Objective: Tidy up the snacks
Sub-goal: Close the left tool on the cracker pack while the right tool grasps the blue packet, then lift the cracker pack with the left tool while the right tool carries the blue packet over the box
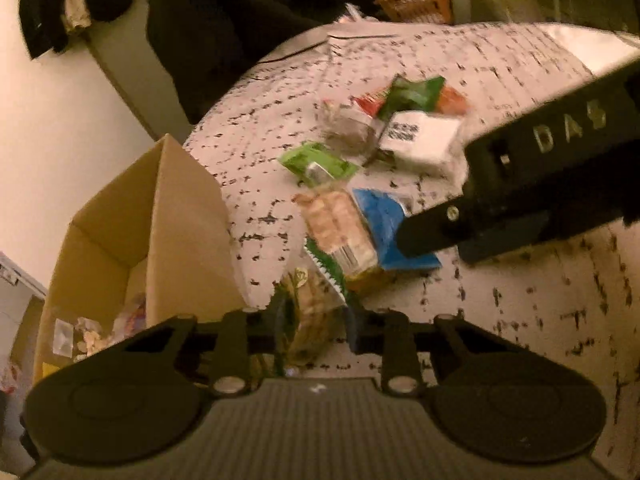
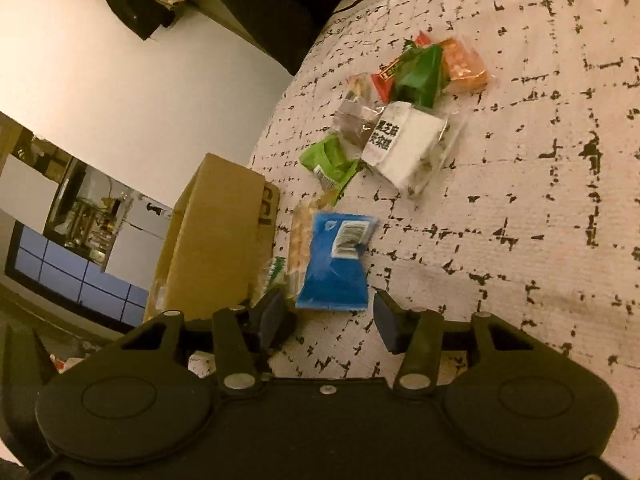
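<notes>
**A:** What surrounds you there?

**B:** I work over a surface covered in a pale cloth (image 2: 500, 208) with black dashes; I cannot tell whether it is a desk or a bed. A cardboard box (image 1: 132, 240) stands at its left edge, flaps up, with a few wrappers at the bottom. Dark clothes (image 1: 248, 28) hang behind, and an orange basket (image 1: 420, 0) sits far back. A loose pile of snacks lies in the middle: a white packet (image 2: 408, 148) with black print, a green packet (image 2: 328, 164), and red and orange ones behind.

**A:** And where is your target?

**B:** The blue packet (image 2: 336, 264) lies flat just ahead of my right hand-held gripper (image 2: 328, 320), its near edge between the fingertips. The jaws stand partly open on either side; the pads do not press it. It is bright blue, with a white barcode label near its far end. A clear packet of biscuits (image 1: 340, 232) lies against its left side.

**A:** Your other hand?

**B:** My left hand-held gripper (image 1: 316, 332) is narrow, its jaws closed on a crinkly clear packet with green edging (image 1: 308, 304), beside the box.
</notes>
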`<state>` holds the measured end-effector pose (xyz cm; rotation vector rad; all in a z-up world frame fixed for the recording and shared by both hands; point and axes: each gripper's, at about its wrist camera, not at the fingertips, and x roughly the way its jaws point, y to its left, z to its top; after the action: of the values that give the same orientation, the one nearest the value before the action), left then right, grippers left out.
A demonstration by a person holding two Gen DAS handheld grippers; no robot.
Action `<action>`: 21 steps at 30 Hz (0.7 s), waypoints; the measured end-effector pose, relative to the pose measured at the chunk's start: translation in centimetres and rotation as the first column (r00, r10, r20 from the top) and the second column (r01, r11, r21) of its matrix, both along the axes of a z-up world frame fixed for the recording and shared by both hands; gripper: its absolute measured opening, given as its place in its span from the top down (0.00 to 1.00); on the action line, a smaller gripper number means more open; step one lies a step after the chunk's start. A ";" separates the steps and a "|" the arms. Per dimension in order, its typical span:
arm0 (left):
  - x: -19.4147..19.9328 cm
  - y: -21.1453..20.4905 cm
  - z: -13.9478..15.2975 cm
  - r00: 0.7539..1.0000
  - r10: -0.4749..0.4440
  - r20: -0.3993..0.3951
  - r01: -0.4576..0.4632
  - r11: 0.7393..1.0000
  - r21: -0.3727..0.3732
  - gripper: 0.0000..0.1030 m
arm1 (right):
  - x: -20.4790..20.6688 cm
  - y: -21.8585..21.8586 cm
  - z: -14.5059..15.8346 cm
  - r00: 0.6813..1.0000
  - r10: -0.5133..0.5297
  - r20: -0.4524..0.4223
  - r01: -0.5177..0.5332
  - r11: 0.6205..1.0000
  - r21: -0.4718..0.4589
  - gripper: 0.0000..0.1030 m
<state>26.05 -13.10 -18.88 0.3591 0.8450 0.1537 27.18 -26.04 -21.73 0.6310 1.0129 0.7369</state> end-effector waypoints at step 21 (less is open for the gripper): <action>-1.3 2.5 2.4 0.995 0.066 0.072 -0.048 0.971 -0.232 0.83 | 0.7 3.0 0.2 0.997 -0.005 0.079 0.016 0.990 -0.140 0.71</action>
<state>24.70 -10.56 -16.47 0.1100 0.7857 0.1205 27.91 -23.01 -21.56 0.4815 0.9796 0.6698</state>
